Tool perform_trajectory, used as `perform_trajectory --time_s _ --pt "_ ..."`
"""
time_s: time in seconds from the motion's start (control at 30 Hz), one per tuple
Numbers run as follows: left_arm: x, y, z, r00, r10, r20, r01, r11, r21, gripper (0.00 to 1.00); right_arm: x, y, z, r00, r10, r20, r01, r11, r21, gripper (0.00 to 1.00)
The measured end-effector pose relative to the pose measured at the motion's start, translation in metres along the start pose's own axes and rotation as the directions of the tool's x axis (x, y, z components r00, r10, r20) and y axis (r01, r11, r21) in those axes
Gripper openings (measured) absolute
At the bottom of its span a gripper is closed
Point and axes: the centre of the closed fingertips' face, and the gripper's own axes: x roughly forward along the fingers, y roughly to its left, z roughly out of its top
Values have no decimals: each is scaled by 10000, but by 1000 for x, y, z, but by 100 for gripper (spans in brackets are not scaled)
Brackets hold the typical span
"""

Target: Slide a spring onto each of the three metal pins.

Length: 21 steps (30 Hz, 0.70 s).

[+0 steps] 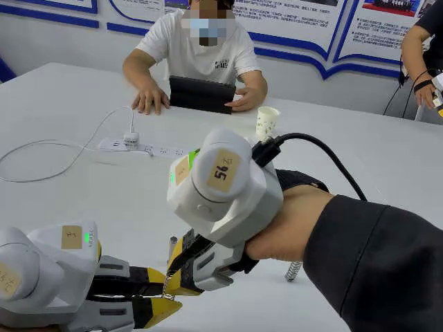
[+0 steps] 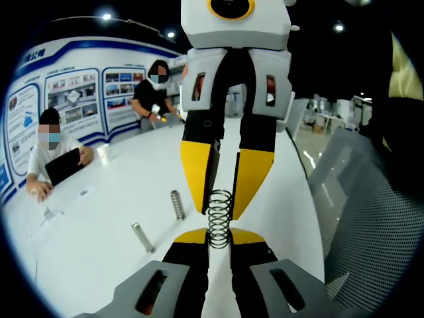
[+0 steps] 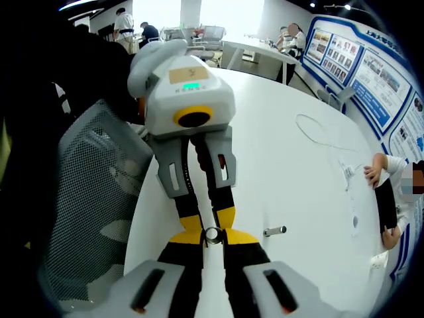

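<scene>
The right gripper (image 1: 172, 277), with a tan sticker marked 56, and the left gripper (image 1: 165, 303) both pinch the coiled wire spring (image 2: 219, 218), jaws narrow. A smooth cylindrical metal pin (image 2: 141, 236) stands near the spring.

I'm seeing bright, even overhead light bouncing off the white table (image 1: 76, 97), ceiling spots (image 2: 106, 16) flaring slightly, the room's far end (image 3: 199, 13) blowing out, shadows falling soft, and both fisheyes bending the edges hard.

White table (image 1: 69, 104), power strip (image 1: 142, 146), paper cup (image 1: 266, 123), seated person (image 1: 201, 59), hands on dark tablet (image 1: 202, 95), mesh chair (image 3: 93, 179)
</scene>
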Motion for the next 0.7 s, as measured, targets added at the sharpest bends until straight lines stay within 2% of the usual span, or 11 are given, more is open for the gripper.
perform_trajectory --time_s 0.13,0.23,0.47,0.7 --pt "1 1 -2 10000 37 -89 -38 9999 -129 12 1 0 -1 10000 16 -41 -16 10000 -11 12" --pt "0 2 -4 9998 79 -174 -83 9998 -199 16 1 -2 -2 10000 -14 -70 14 10000 9 12" --pt "-4 5 -8 9997 222 -138 -227 9990 -383 19 -1 -8 -4 9999 -72 -84 73 9999 118 12" --pt "-10 9 -14 9987 472 -174 -482 9969 -628 24 -6 -21 -5 9997 -249 -74 251 9995 202 12"
